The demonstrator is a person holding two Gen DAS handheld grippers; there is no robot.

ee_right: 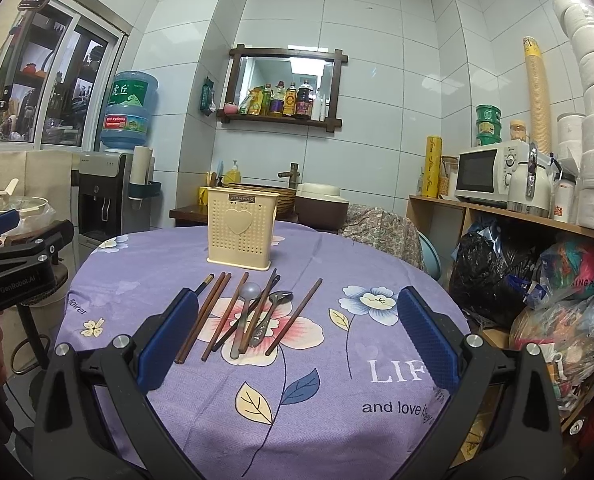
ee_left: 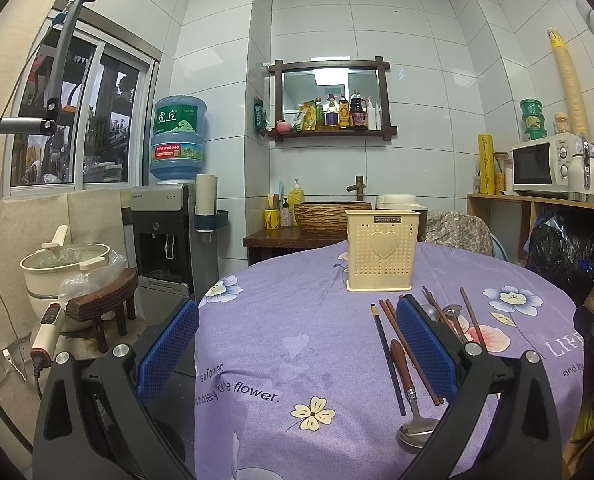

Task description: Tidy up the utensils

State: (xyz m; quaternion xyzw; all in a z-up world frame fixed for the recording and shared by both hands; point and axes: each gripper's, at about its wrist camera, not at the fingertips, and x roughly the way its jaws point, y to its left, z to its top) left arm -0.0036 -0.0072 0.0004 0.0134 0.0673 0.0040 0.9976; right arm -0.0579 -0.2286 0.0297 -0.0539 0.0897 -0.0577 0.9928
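A cream perforated utensil holder [ee_left: 381, 251] [ee_right: 241, 229] with a heart on its front stands upright at the far side of the round table. In front of it lie several brown chopsticks [ee_right: 213, 314] [ee_left: 411, 354], a grey plastic spoon [ee_right: 246, 312] and metal spoons [ee_right: 271, 312]. In the left wrist view a wooden-handled metal spoon [ee_left: 411, 404] lies nearest. My left gripper [ee_left: 297, 350] is open above the table's left part, its right finger over the chopsticks. My right gripper [ee_right: 297, 338] is open, hovering before the utensil pile with nothing between its fingers.
The table wears a purple flowered cloth [ee_right: 317, 380]. A water dispenser [ee_left: 173, 232], a pot [ee_left: 63, 268] and a small wooden stool [ee_left: 103, 312] stand left of it. A shelf with a microwave [ee_right: 493, 172] and stuffed bags [ee_right: 493, 272] is at the right. A sink counter [ee_left: 293, 236] is behind.
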